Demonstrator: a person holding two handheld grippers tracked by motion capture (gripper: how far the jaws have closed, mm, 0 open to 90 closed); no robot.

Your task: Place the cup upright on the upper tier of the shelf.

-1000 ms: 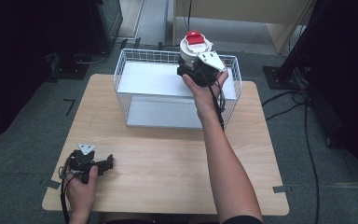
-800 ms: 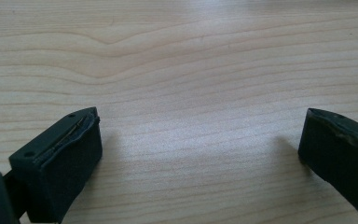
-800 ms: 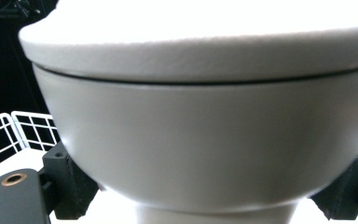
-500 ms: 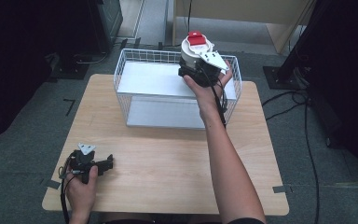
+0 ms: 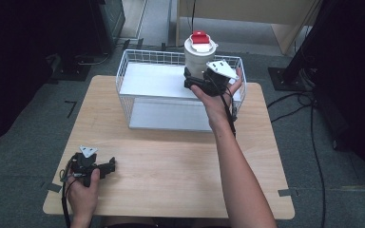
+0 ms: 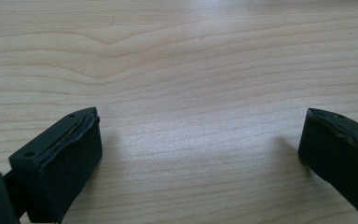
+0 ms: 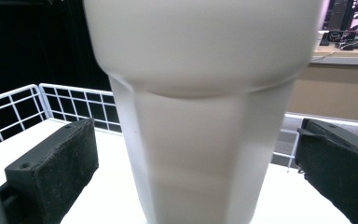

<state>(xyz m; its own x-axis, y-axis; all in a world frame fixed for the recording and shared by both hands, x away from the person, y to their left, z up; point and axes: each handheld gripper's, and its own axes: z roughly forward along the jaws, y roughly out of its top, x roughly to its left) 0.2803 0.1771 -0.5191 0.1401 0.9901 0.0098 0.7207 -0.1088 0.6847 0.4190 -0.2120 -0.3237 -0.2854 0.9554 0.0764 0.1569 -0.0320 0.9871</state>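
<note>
Dark floor and black stands surrounded a pale wooden table, at whose far edge sat a white wire basket with a white floor. Inside the basket, at its far right corner, stood a tall cream tumbler with a red flip-top on its lid; the right gripper view showed its foot on the basket floor. The right gripper was held with its jaws spread wide to either side of the tumbler's narrow lower body, clear gaps showing on both sides, so nothing was clamped. The left gripper rested low over bare wood near the table's near left corner, jaws likewise wide and empty.

The tumbler appeared rigid and smooth-walled, probably slippery, and top-heavy given the broader upper section; whether it was filled could not be told. The tapered lower body, just below the shoulder, looked the surest place to grip, since the shoulder would check any slide. The basket's right and far walls stood close, leaving the way upward as the open room; the table's near half lay free.
</note>
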